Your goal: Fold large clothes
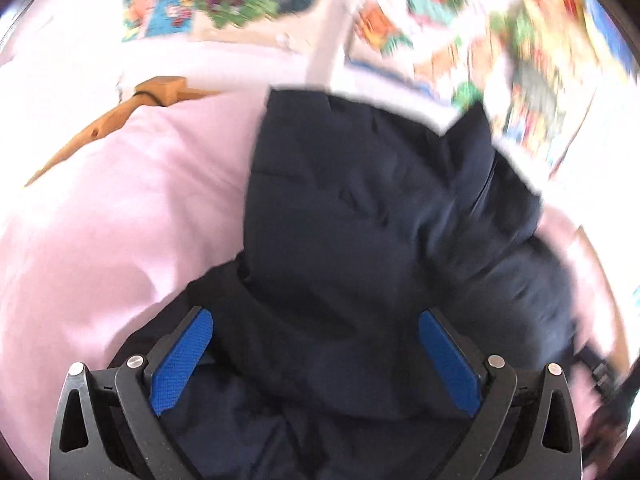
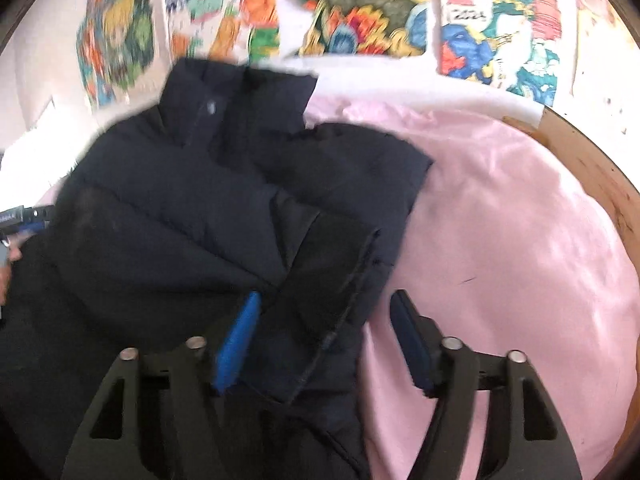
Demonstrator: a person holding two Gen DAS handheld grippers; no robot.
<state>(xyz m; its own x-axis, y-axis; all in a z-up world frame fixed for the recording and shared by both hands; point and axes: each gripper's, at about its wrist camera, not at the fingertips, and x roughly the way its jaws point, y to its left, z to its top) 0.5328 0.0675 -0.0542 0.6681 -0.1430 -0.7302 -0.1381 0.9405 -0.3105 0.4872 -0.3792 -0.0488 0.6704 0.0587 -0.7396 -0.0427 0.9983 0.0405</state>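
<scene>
**A:** Where was the jacket when you paused?

**B:** The navy puffer jacket (image 2: 208, 200) lay on the pink sheet (image 2: 500, 220), collar (image 2: 224, 100) at the far end, by the colourful posters (image 2: 360, 20). You had one side panel (image 2: 332, 280) folded in over the body, its edge running between your right gripper's pads.

**A:** Grip state?

**B:** Your left gripper (image 1: 316, 360) stood at its widest, empty, hovering over the near hem. Your right gripper (image 2: 324, 340) was partly open; the blue pads (image 2: 236, 340) weren't pressing the fabric, so nothing was held.

**A:** Why both open?

**B:** My read: you'd laid the panel down and let go so it stayed flat. Puffer fill springs back, so it may creep open.

**A:** Anything else around?

**B:** A wooden frame (image 1: 120, 116) at the far left. Both views were blurred.
</scene>
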